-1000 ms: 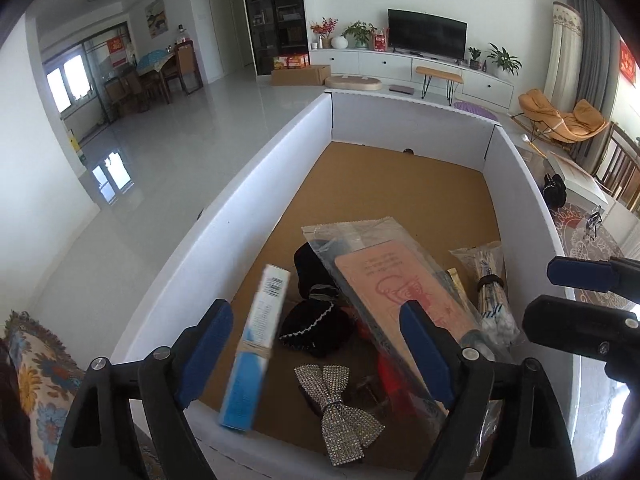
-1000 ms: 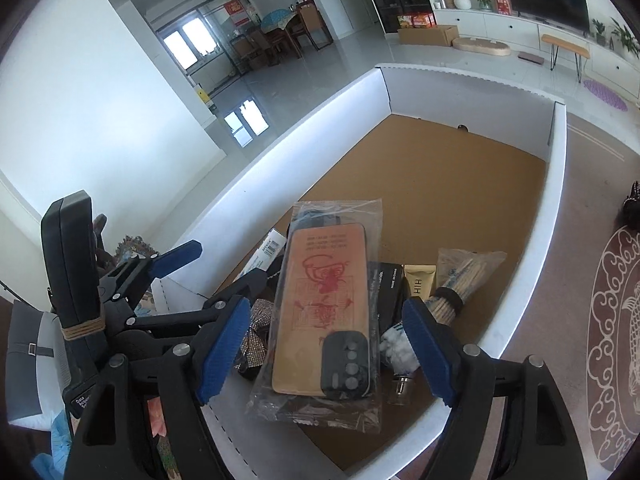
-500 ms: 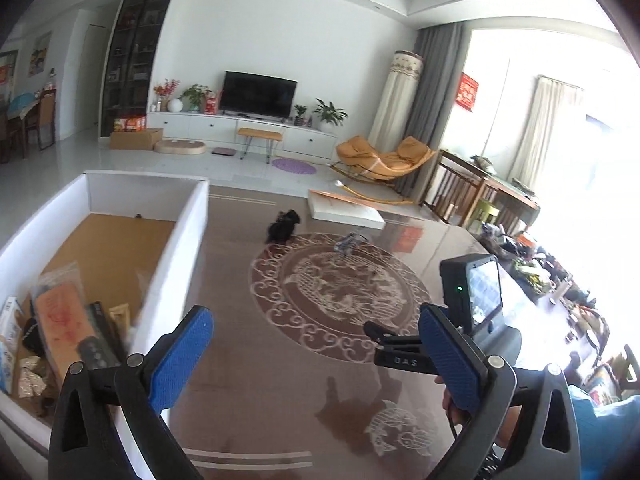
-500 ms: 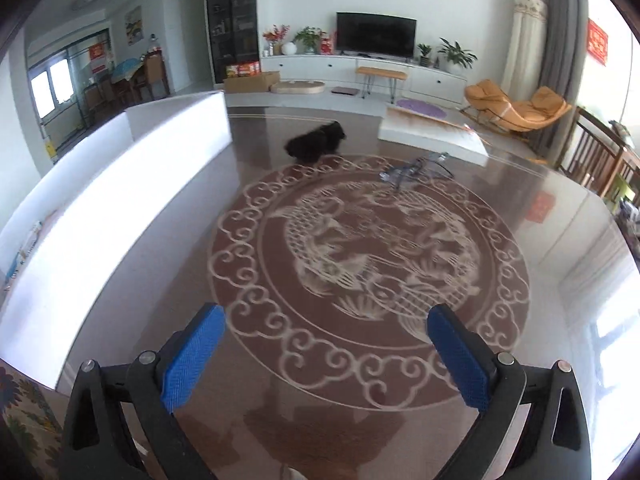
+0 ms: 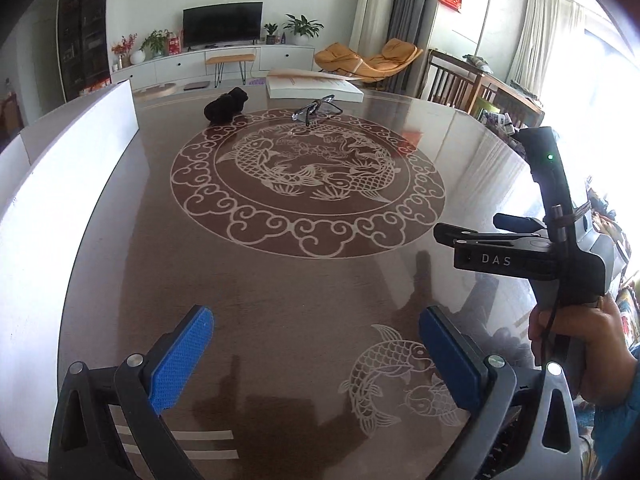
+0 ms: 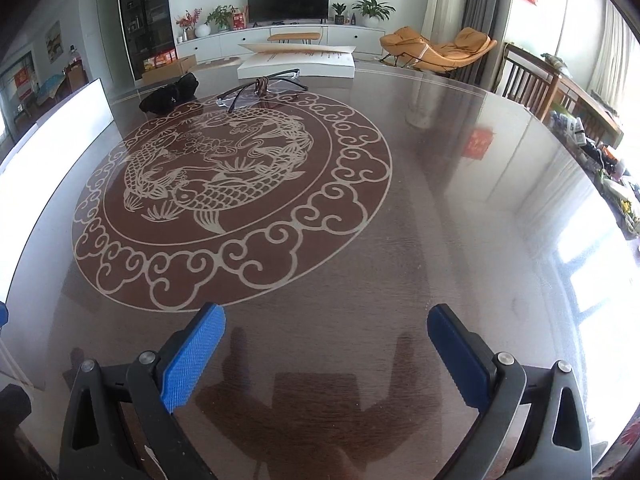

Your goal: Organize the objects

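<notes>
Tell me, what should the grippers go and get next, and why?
Probably reach the right gripper toward the glasses. Both grippers are open and empty, and the glasses and a black bundle lie loose on the far side of the table, outside the white box.

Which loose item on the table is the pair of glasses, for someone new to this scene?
Find the round fish medallion on the dark table. At its far rim lie the glasses, beside a black bundle. Only the glasses have clear lenses and thin dark arms.
</notes>
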Demonstrator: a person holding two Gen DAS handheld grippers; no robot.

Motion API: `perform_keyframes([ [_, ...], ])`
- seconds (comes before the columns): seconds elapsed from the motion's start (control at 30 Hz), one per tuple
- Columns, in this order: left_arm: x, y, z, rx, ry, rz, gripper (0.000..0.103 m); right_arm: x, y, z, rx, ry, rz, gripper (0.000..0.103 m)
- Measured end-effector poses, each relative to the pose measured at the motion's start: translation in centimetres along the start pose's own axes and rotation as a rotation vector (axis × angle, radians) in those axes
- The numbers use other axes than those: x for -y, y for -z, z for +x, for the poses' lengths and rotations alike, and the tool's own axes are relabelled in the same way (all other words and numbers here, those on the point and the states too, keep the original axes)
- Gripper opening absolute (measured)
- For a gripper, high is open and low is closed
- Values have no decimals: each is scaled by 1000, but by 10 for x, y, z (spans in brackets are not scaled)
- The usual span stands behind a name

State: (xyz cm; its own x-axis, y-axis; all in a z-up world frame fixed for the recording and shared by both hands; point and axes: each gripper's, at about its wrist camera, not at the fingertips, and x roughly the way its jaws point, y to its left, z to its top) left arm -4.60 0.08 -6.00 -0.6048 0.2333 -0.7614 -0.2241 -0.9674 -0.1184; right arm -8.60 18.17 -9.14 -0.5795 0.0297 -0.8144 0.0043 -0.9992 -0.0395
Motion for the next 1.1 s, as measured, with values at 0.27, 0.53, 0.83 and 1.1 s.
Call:
perform_keyframes([
  [0.27, -17, 2, 25, -72, -66, -37, 103, -9, -8, 18, -12, -16, -4, 103],
  [0.53, -26, -18, 53, -123, -143, -24, 103, -6, -11, 23, -13, -33, 7, 103],
  [0.83, -54, -76, 95, -127, -161, -19, 103, -8, -11, 24, -8, -29, 11, 103],
  [1.1, -100, -161, 157, -159, -166, -27, 103, -8, -10, 24, -7, -28, 12, 103],
])
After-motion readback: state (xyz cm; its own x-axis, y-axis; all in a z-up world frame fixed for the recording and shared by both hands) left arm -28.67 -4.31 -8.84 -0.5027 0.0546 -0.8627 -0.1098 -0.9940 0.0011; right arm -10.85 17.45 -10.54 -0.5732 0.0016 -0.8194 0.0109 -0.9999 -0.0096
